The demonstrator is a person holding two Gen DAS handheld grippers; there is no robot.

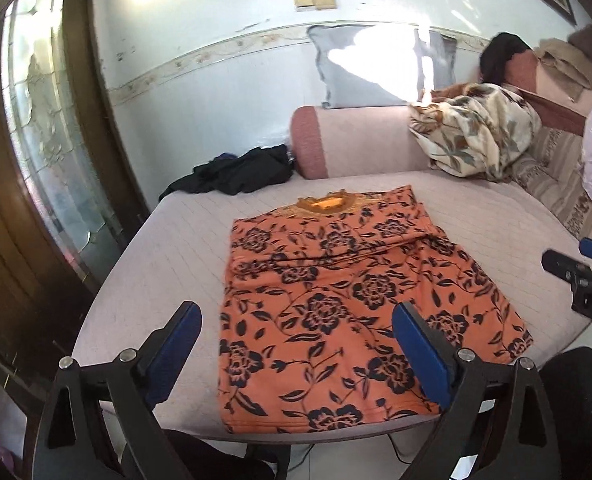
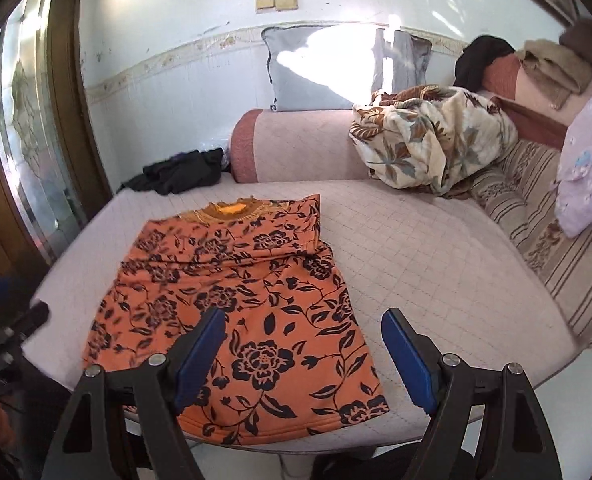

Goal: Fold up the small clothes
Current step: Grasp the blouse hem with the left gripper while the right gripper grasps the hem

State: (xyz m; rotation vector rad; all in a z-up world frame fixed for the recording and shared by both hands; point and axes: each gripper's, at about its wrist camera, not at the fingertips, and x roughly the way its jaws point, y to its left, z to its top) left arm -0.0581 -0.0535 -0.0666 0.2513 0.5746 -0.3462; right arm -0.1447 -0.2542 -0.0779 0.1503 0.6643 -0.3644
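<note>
The orange flowered top (image 1: 348,300) lies flat on the padded bed (image 1: 143,280), sleeves folded in, its hem at the near edge. Both the left gripper (image 1: 296,356) and right gripper (image 2: 302,356) hover above it, spread wide and empty. A one-sided pinch would likely skew the fold, or drag the hem off the edge.

One orange floral garment (image 1: 336,300), one dark heap (image 1: 235,172), two pillows (image 1: 376,68).

A pale quilted bed (image 2: 436,264) carries an orange floral top (image 2: 231,312) spread flat near its front edge and dark crumpled clothes (image 2: 179,176) at its far left corner.
</note>
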